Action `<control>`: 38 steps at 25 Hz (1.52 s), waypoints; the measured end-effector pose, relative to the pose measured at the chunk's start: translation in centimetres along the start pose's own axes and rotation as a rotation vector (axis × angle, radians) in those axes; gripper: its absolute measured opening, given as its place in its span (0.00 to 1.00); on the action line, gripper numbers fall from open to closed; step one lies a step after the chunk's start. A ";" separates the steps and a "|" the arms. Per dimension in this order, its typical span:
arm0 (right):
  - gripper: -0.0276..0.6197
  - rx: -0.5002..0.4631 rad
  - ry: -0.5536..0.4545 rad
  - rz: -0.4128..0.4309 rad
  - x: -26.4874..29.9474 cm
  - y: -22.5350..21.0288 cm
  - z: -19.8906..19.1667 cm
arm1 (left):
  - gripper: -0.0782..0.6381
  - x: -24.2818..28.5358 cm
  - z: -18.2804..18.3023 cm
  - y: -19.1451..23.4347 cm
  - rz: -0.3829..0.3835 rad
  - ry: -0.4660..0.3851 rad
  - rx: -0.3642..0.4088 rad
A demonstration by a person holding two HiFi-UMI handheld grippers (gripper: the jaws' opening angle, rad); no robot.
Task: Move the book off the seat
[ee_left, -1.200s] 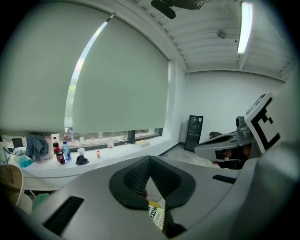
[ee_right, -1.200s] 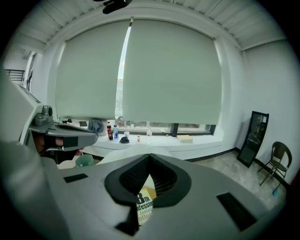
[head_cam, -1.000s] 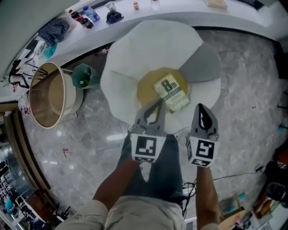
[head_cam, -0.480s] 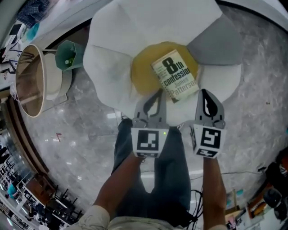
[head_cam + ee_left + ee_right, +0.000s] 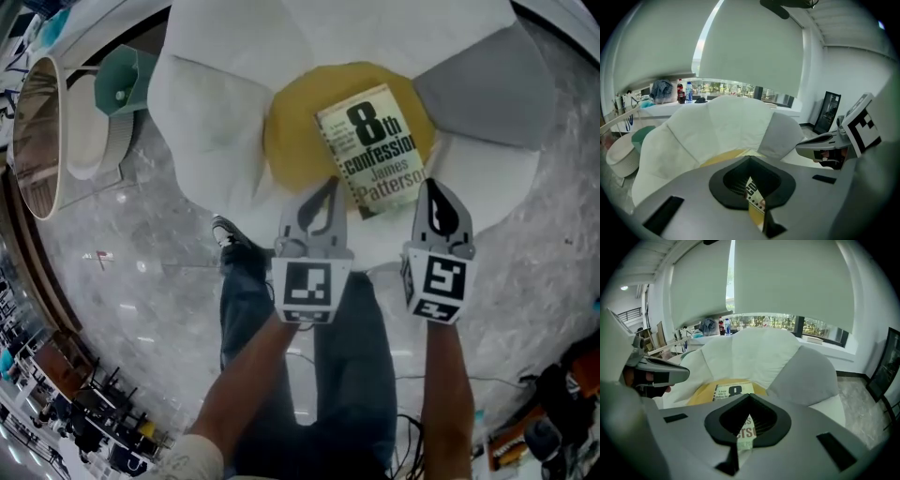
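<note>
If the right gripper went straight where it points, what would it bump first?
Most likely the book on the yellow cushion: the shut right gripper aims at its near corner, though depth is unclear.

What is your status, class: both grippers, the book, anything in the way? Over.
Both shut, empty: left gripper, right gripper, at near edge of the book. It lies flat on the yellow seat. Nothing in the way.
</note>
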State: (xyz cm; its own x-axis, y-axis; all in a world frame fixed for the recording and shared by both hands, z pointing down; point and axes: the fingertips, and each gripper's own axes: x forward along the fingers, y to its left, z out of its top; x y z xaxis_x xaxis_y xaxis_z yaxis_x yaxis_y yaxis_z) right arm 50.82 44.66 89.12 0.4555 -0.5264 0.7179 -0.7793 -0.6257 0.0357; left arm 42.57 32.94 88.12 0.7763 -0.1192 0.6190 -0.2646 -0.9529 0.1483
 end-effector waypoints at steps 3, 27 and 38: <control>0.05 -0.006 0.049 0.036 1.5 -0.1 -1.6 | 0.11 1.3 -1.9 0.0 0.011 0.029 -0.048; 0.26 0.010 0.363 0.261 12.4 -1.1 -9.3 | 0.39 9.7 -14.2 0.4 0.008 0.335 -0.340; 0.27 0.074 0.393 0.367 12.8 -1.1 -9.4 | 0.39 10.7 -14.8 -0.1 0.029 0.342 -0.396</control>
State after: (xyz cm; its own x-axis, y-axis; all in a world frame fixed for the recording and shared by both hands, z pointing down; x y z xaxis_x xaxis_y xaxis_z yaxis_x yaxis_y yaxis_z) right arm 53.42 44.00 104.81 -0.0473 -0.4721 0.8803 -0.8178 -0.4878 -0.3055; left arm 42.41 35.93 106.16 0.5516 0.0167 0.8339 -0.5307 -0.7643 0.3663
